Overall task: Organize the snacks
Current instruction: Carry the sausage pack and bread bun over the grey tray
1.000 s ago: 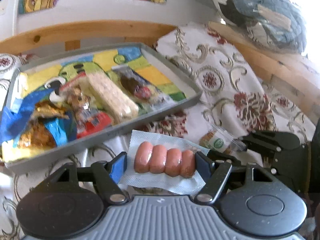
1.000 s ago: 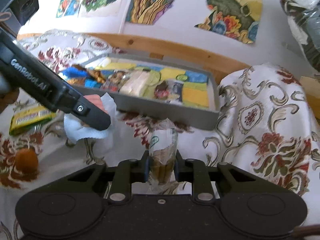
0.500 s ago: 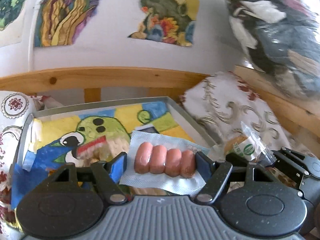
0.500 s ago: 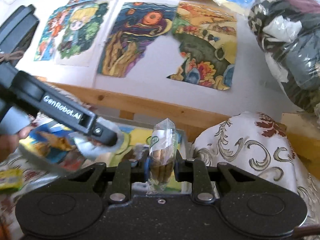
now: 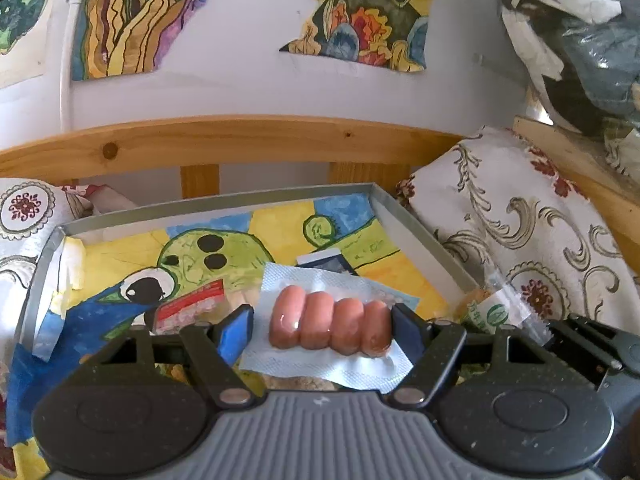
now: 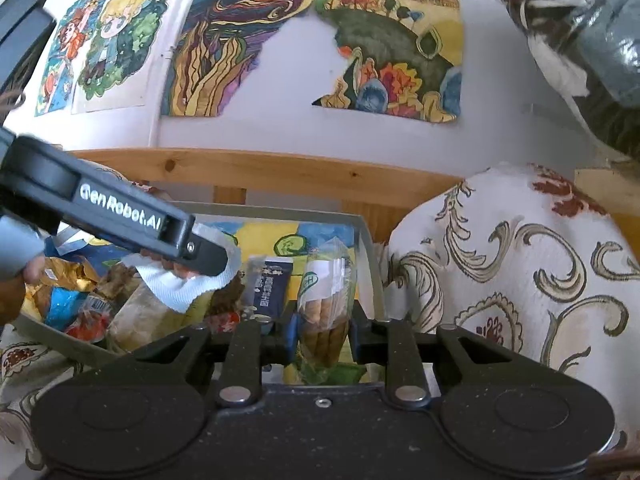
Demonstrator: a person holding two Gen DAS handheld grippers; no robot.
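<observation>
Left gripper (image 5: 322,332) clamps one four-sausage pack (image 5: 330,328); right gripper (image 6: 322,338) clamps one bag (image 6: 326,304), seemingly biscuit sticks.

Between my left fingers I've got the sausage pack (image 5: 329,326): four pink links side by side in clear, white-edged plastic, lying crosswise. Between my right fingers stands the biscuit-stick bag (image 6: 326,300), upright, clear with a green logo. Both hang over the grey tray (image 5: 224,203) ahead of me, its painted floor littered with wrapped snacks (image 6: 80,300).

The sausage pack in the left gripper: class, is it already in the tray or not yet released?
Not yet released. The sausage pack is clamped between the left gripper fingers, held above the grey tray.
</observation>
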